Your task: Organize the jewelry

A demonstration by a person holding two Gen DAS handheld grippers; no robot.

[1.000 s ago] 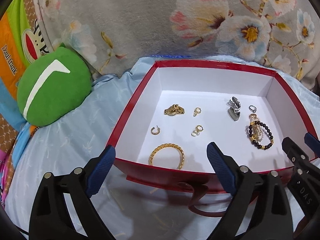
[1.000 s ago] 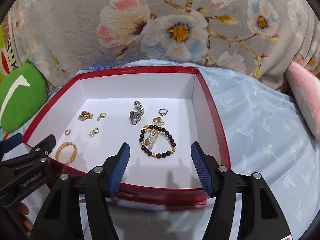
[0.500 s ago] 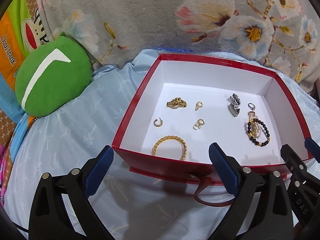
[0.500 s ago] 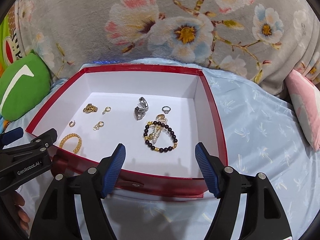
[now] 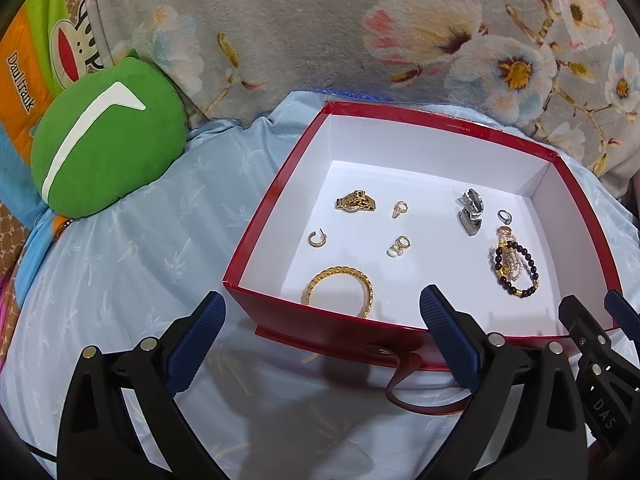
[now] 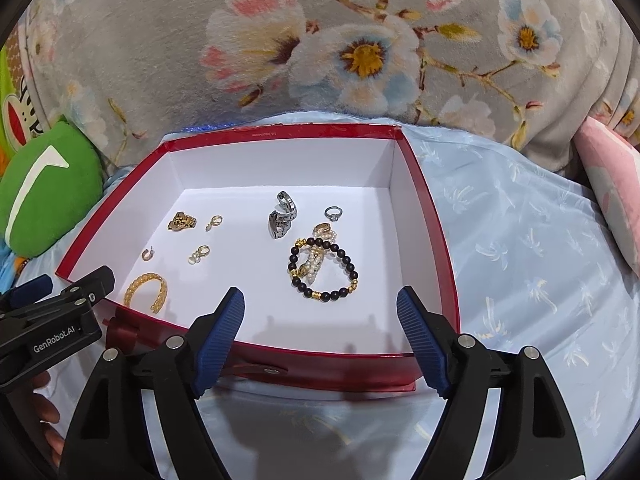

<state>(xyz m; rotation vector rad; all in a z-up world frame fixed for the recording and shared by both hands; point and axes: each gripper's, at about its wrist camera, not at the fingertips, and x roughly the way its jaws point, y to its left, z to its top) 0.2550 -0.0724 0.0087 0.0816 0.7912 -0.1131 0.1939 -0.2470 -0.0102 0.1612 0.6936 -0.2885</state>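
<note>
Right wrist: beaded bracelet (image 6: pixel 323 269) in box (image 6: pixel 436 240), beyond opening empty right claw (image 6: pixel 320 330).

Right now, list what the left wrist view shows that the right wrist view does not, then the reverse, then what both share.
Only the left wrist view: the orange printed fabric lettered along its edge, left of the green cushion.

Only the right wrist view: a pink cushion at the right edge, and the person's fingers under the left gripper.

Both: the red box, the gold bangle, the dark bead bracelet, the silver clasp, and the right gripper, its jaws opening with nothing between them.
</note>
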